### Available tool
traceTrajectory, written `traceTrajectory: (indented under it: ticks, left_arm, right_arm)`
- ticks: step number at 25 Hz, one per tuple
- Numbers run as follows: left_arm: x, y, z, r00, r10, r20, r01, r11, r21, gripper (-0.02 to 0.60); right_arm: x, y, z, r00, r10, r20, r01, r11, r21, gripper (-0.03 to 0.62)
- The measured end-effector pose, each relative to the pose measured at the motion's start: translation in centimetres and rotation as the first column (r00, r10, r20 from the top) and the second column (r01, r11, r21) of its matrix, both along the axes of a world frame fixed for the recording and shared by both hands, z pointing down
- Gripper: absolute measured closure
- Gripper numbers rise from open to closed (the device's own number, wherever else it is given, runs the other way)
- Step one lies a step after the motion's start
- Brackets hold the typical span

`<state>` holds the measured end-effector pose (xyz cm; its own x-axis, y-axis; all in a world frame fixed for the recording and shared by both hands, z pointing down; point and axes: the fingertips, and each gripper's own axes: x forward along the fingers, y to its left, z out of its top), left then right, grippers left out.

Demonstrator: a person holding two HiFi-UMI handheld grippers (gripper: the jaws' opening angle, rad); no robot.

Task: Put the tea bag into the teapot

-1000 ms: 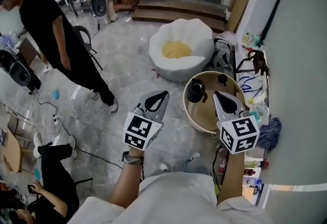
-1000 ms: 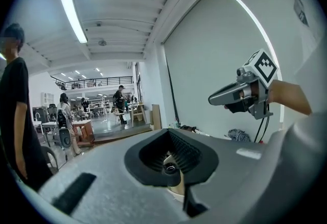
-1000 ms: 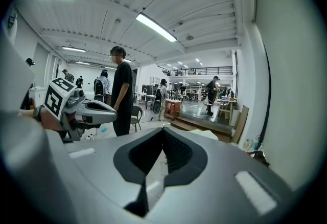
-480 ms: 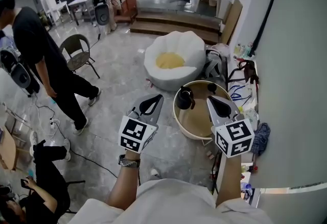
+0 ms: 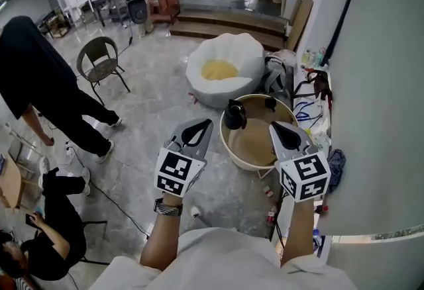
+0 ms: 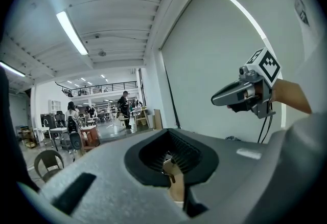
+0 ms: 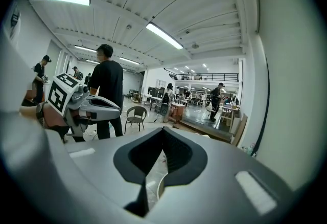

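The teapot (image 5: 233,116) stands upright at the far-left edge of the table (image 5: 255,143), its long axis vertical. It is black, rounded and glossy, with a small projection on top. I cannot tell which way its spout points. A small black piece (image 5: 269,102) lies at the far edge, apart from it. The table is round, tan and smooth, with a raised pale rim like a shallow tub, and stands on a grey marbled floor (image 5: 152,96).

The left gripper (image 5: 207,123) hangs over the floor just left of the table. The right gripper (image 5: 275,126) hangs over the table's near-right edge. Both point toward the table's far side. Both are grey plastic with ribbed black pads, and each has its jaws pressed together at the tips. A tan patch (image 6: 176,187) shows in the opening behind the left tips; whether it is the tea bag I cannot tell. The right jaws hold nothing.
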<state>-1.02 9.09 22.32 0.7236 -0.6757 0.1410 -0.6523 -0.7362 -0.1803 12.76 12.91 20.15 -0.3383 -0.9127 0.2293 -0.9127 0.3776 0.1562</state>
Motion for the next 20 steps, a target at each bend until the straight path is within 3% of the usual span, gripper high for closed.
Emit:
traceTrajectory:
  ticks: [20]
  left_arm:
    - [2.8,6.3,-0.3,1.000,0.021,0.009,-0.021,1.000,-0.003,0.578]
  right_arm:
    - [2.7,5.5,0.0,1.000,0.004,0.013,-0.004,1.000,0.001,0.588]
